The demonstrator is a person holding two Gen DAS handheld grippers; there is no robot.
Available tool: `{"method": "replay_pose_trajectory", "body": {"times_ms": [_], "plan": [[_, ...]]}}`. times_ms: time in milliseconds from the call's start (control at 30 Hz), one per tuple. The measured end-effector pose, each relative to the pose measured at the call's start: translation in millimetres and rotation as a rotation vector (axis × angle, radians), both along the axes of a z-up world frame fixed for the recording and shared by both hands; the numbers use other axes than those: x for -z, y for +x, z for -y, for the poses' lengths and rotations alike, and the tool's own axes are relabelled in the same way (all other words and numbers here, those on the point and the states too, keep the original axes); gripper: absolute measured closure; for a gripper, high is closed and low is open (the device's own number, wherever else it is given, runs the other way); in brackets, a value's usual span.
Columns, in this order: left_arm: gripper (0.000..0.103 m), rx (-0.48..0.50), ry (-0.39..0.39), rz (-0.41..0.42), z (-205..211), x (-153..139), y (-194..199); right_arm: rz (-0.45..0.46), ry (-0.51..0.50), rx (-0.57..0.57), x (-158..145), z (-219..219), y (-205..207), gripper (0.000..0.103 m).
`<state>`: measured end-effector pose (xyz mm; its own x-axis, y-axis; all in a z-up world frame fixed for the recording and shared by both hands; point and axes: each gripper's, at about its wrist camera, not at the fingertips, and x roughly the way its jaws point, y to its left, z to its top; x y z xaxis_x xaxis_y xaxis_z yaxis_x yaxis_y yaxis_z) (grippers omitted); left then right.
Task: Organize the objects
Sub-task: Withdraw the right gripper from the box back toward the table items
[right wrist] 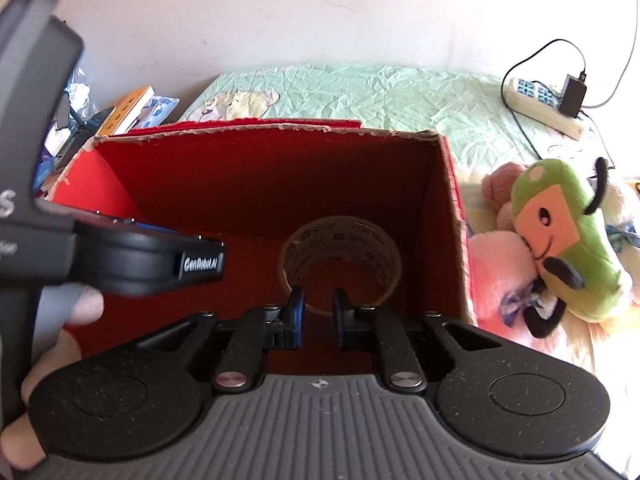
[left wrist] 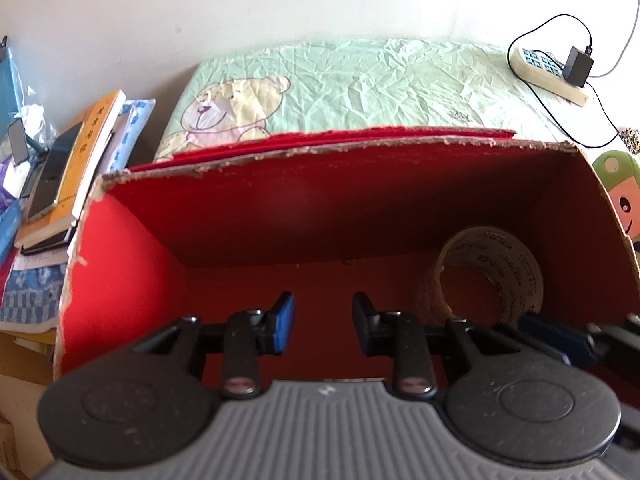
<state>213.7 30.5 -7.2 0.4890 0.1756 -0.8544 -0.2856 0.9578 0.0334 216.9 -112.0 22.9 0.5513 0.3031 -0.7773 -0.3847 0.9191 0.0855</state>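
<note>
Pale green sheet (left wrist: 360, 80), creased all over, with a bear print (left wrist: 232, 112) at its left end. Far right on the sheet, a cream power strip (left wrist: 548, 72) with a black adapter (left wrist: 578, 66) plugged in near its end; thin black cable (left wrist: 532, 30) looping up from the adapter and back round the strip. Left of the sheet, a stack of books (left wrist: 92, 140), orange cover on top, with a dark phone (left wrist: 52, 176) lying flat on it. Beside the stack, a blue-patterned pack (left wrist: 136, 116); lower down, a blue checked cloth (left wrist: 32, 292). Behind everything, a plain white wall (left wrist: 280, 0).
</note>
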Motion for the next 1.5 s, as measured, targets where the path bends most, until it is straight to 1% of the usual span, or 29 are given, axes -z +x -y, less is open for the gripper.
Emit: {"method": "replay_pose_trajectory", "body": {"times_ms": [33, 100, 167, 233, 300, 333, 500, 567, 700, 833, 933, 1100, 1300, 1433, 1467, 1500], "plan": [[0.072, 0.001, 0.003, 0.012, 0, -2, -1, 0.006, 0.005, 0.001, -2, 3, -3, 0.090], [0.071, 0.004, 0.014, 0.011, 2, -3, -3, 0.016, 0.012, 0.002, -7, 7, -8, 0.090], [0.071, -0.008, 0.040, 0.017, 4, -7, -6, 0.024, 0.023, 0.003, -12, 11, -13, 0.088], [0.069, -0.011, 0.043, 0.021, 6, -12, -12, 0.034, 0.037, 0.014, -15, 17, -18, 0.082], [0.065, -0.012, 0.045, 0.027, 8, -18, -18, 0.047, 0.061, 0.025, -19, 23, -23, 0.076], [0.065, -0.014, 0.054, 0.031, 10, -21, -21, 0.055, 0.070, 0.027, -21, 24, -27, 0.075], [0.064, -0.026, 0.089, 0.058, 20, -38, -40, 0.074, 0.101, 0.020, -27, 36, -38, 0.072], [0.062, -0.033, 0.093, 0.066, 24, -44, -47, 0.083, 0.120, 0.016, -30, 41, -43, 0.071], [0.061, -0.054, 0.113, 0.082, 32, -56, -62, 0.100, 0.123, 0.000, -37, 49, -51, 0.069], [0.058, -0.069, 0.142, 0.105, 44, -69, -79, 0.111, 0.152, -0.013, -44, 60, -61, 0.057], [0.057, -0.081, 0.157, 0.120, 53, -78, -92, 0.112, 0.173, -0.032, -48, 69, -67, 0.057], [0.056, -0.098, 0.148, 0.143, 64, -90, -115, 0.115, 0.211, -0.064, -53, 86, -74, 0.057], [0.055, -0.099, 0.149, 0.152, 84, -94, -137, 0.098, 0.255, -0.099, -52, 109, -82, 0.058], [0.055, -0.078, 0.104, 0.141, 93, -89, -149, 0.058, 0.285, -0.139, -46, 121, -85, 0.059], [0.055, -0.065, 0.089, 0.139, 95, -87, -152, 0.041, 0.296, -0.151, -44, 124, -85, 0.060], [0.055, -0.048, 0.072, 0.137, 97, -84, -155, 0.021, 0.307, -0.164, -41, 126, -85, 0.064]]}}
